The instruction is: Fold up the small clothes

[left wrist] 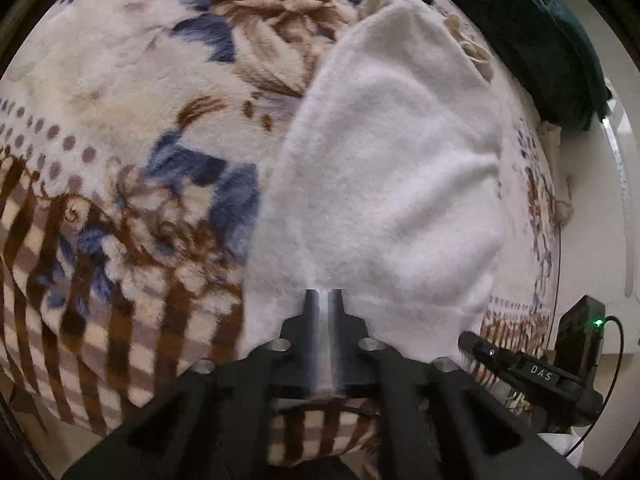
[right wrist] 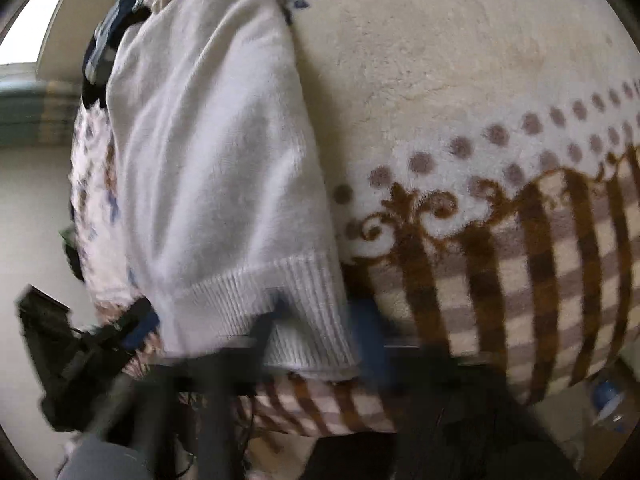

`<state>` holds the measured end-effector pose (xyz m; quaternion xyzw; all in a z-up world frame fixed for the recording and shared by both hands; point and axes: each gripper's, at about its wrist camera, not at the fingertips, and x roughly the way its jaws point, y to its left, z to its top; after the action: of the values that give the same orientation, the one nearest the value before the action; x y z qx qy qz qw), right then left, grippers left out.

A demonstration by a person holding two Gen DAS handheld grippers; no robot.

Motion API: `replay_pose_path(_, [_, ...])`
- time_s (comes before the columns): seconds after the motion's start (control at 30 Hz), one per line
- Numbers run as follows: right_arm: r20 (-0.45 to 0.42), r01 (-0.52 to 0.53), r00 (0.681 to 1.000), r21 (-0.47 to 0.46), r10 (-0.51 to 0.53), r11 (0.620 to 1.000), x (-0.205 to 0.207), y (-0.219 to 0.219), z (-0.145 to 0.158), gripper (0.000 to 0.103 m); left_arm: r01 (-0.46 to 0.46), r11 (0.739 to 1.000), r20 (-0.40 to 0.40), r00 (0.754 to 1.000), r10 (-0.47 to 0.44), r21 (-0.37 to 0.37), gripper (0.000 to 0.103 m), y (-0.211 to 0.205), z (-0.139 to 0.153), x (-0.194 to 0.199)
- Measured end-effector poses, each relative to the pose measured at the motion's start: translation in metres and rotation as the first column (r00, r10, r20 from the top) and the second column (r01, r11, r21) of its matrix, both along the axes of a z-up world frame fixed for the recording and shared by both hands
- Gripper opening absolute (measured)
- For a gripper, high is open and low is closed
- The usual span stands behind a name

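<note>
A white fleecy sweater [left wrist: 384,176] lies lengthwise on a floral blanket [left wrist: 120,120]. My left gripper [left wrist: 324,296] is shut on the sweater's near edge, fingers [left wrist: 312,312] pressed together with fabric pinched between the tips. In the right wrist view the same sweater [right wrist: 208,152] shows its ribbed hem [right wrist: 272,288] at the near end. My right gripper [right wrist: 316,320] is blurred by motion; its dark fingers [right wrist: 368,332] stand apart on either side of the hem corner, touching or just over it. The other gripper shows at the far right of the left view [left wrist: 520,364].
The blanket [right wrist: 480,100] has a brown striped border [right wrist: 520,280] hanging over the bed's near edge. A dark teal garment pile [left wrist: 532,40] lies at the far end beyond the sweater. A pale floor or wall [right wrist: 32,208] lies left of the bed.
</note>
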<state>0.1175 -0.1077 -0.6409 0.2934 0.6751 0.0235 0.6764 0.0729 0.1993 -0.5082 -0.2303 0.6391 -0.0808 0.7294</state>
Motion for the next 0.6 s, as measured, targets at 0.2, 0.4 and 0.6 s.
replay_pose_path(0.2, [0.083,-0.068,0.994,-0.090,0.076,0.994,-0.014,0.017,0.038,0.008,0.044,0.998,0.057,0.998,-0.041,-0.042,0.000,-0.011,0.012,-0.023])
replay_pose_path(0.4, [0.038,-0.078,0.996,-0.055,0.080,0.995,-0.014,0.011,0.029,0.009,-0.050,0.998,0.018,0.999,0.051,-0.040,0.002,0.017,0.008,-0.029])
replay_pose_path(0.6, [0.003,-0.028,1.000,0.048,0.028,0.998,-0.006,-0.009,0.021,0.012,-0.136,0.982,0.007,0.990,0.139,-0.132,0.057,0.042,-0.002,-0.015])
